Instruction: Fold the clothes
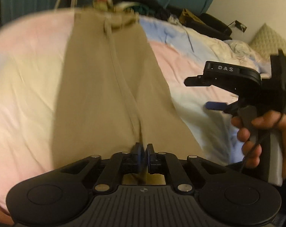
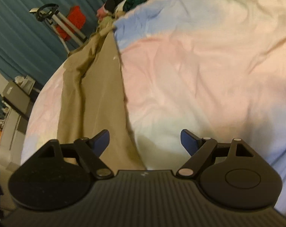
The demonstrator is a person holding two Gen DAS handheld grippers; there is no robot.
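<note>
Khaki trousers (image 1: 108, 87) lie stretched lengthwise down the centre of the left wrist view, on a pastel bedspread (image 1: 29, 75), waistband toward the top beside a heap of clothes (image 1: 141, 1). They look laid out long with the legs together; the crosswise folds seem not yet made. At bottom centre the left gripper (image 1: 144, 152) is nearly closed, pinching the khaki hem. The right gripper (image 2: 144, 140) stands wide and holds nothing, its left pad over the trousers' edge.
</note>
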